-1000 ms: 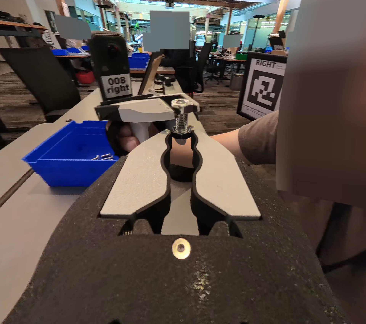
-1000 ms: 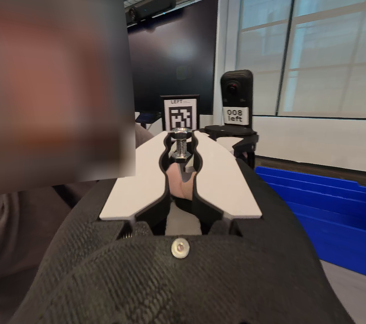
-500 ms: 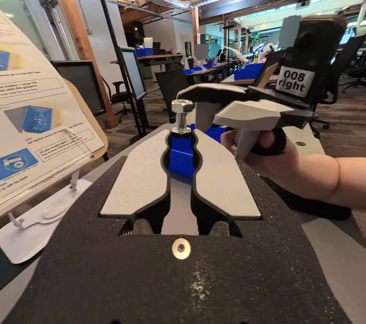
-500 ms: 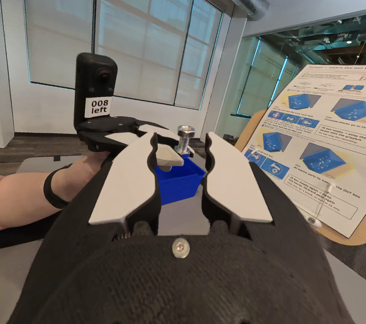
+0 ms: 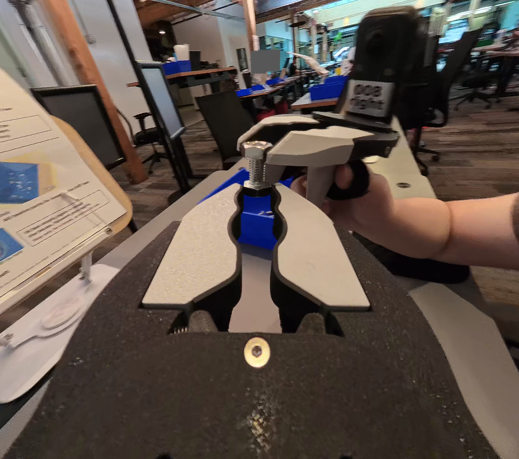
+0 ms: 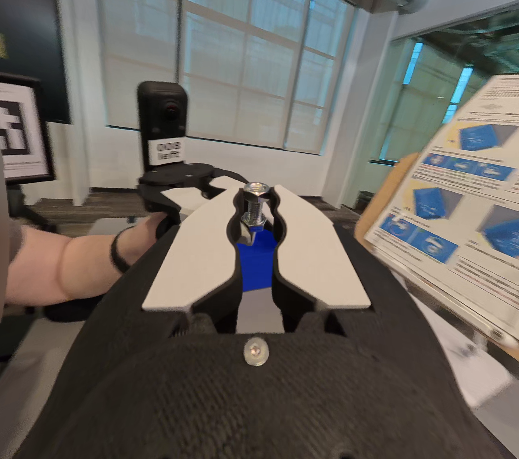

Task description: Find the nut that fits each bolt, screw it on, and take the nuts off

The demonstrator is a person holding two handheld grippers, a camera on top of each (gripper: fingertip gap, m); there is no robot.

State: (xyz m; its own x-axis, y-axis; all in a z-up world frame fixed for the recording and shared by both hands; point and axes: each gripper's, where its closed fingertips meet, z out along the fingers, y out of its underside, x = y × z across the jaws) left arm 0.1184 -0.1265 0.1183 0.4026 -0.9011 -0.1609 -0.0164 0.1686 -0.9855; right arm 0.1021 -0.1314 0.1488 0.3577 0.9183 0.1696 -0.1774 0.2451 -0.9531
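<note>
A silver bolt stands upright, head on top, with a silver nut near the lower end of its thread. My left gripper is shut on the nut at its fingertips. My right gripper is shut on the bolt's hex head; the nut shows below it. In the left wrist view the right gripper reaches in from the right, held by a hand. In the right wrist view the left gripper comes in from the left under the bolt.
A blue bin with a few small metal parts sits on the grey table just beyond the grippers; it also shows in the right wrist view. An instruction board on a wooden stand leans close by. Both grippers' tips are close together, under 4 cm apart.
One second ago the right gripper gripped the bolt head; half a second ago it was open and drawn back. Now it is shut on the head again. The left gripper kept the nut.
</note>
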